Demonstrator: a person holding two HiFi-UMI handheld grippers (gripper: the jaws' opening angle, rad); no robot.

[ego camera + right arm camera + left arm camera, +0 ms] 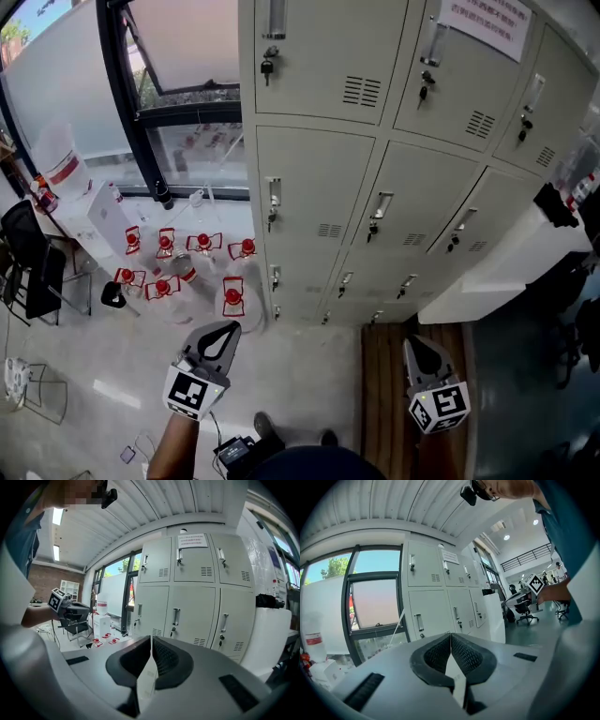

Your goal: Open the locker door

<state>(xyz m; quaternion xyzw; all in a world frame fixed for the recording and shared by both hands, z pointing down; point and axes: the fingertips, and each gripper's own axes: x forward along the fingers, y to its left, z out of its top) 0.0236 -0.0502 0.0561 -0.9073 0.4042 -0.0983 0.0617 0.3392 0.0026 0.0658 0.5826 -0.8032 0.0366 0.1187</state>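
We hold the left gripper (228, 330) and the right gripper (412, 343) above the floor (309, 375), each with its jaws pressed together and nothing between them. The bank of lockers (403, 178) stands ahead, well apart from both grippers. Every locker door (314, 183) we see is shut.

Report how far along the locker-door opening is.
Done: nothing yet; every door of the lockers in view is closed. In hand: the left gripper and right gripper are both shut and empty, held out in front of the lockers without touching them. Left: reach a door handle, grip it and pull the door open.
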